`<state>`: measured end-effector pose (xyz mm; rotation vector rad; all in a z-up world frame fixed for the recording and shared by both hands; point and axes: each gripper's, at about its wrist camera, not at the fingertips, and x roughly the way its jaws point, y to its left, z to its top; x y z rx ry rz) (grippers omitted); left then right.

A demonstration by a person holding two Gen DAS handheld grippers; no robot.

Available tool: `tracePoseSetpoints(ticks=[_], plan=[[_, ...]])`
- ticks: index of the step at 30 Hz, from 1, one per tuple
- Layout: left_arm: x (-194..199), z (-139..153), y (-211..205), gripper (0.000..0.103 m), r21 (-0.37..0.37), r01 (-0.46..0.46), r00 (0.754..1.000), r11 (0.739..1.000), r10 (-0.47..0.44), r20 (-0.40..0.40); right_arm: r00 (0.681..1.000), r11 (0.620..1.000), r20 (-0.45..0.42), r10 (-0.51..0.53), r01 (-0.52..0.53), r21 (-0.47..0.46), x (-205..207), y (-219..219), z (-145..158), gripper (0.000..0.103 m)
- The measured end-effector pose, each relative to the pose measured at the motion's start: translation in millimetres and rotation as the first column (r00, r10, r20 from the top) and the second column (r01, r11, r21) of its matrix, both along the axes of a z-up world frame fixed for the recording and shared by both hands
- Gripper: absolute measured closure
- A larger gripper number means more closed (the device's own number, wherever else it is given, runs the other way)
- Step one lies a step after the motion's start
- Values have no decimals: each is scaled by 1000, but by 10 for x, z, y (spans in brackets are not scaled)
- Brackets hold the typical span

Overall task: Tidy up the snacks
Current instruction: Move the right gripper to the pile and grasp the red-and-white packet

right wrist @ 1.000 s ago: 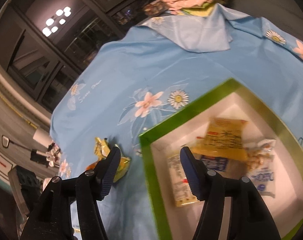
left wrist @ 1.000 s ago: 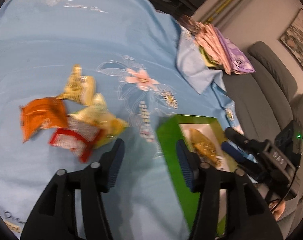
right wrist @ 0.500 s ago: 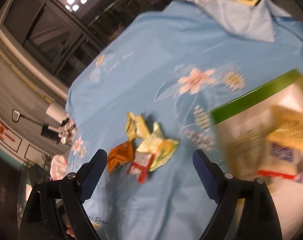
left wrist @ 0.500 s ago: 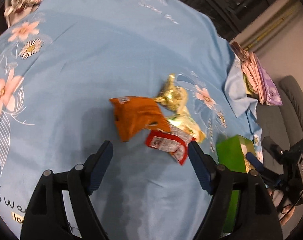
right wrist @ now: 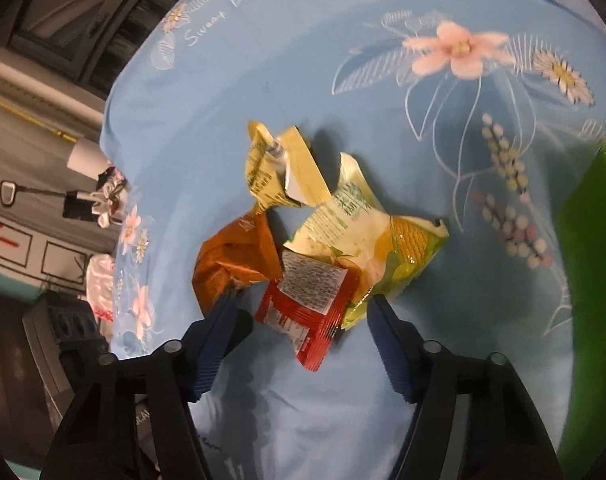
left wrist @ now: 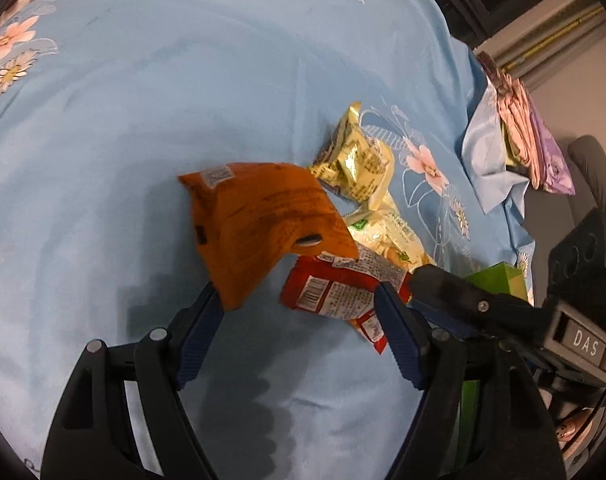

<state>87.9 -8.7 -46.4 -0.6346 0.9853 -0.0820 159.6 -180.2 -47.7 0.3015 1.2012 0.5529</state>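
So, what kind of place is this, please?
Probably a home living room: a table under a light blue flowered cloth, a grey sofa beside it, and folded fabrics stacked at the table's edge. Snack packets lie loose on the cloth.

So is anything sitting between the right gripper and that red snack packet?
No. The red packet lies right between the closing jaws of the right gripper, with only bare blue tablecloth below it.
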Motion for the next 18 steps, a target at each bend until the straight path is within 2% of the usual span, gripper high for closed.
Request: tracePoseSetpoints(ticks=[5, 8, 10, 12, 15, 18], plan=[[50, -29, -74, 26, 55, 28, 1000, 998, -28, 6, 1000, 1000, -10, 2, -2, 29, -25, -44, -31, 45], [75, -39, -119, 22, 82, 44, 999, 996, -45, 8, 1000, 999, -4, -2, 2, 35, -61, -47, -10, 48], [101, -53, -171, 13, 95, 69, 997, 993, -71, 18, 1000, 1000, 1, -2, 2, 25, -68, -43, 0, 48], [123, -78, -217, 11, 117, 85, 996, 990, -88, 23, 1000, 1000, -2, -2, 3, 26, -39, -20, -14, 49], [155, -87, -265, 12, 148, 94, 995, 985, -97, 16, 1000, 999, -25, 11, -10, 51, -26, 22, -74, 49], [173, -88, -277, 21, 143, 100, 994, 985, -104, 16, 999, 999, -29, 17, -15, 53, -17, 65, -108, 49]])
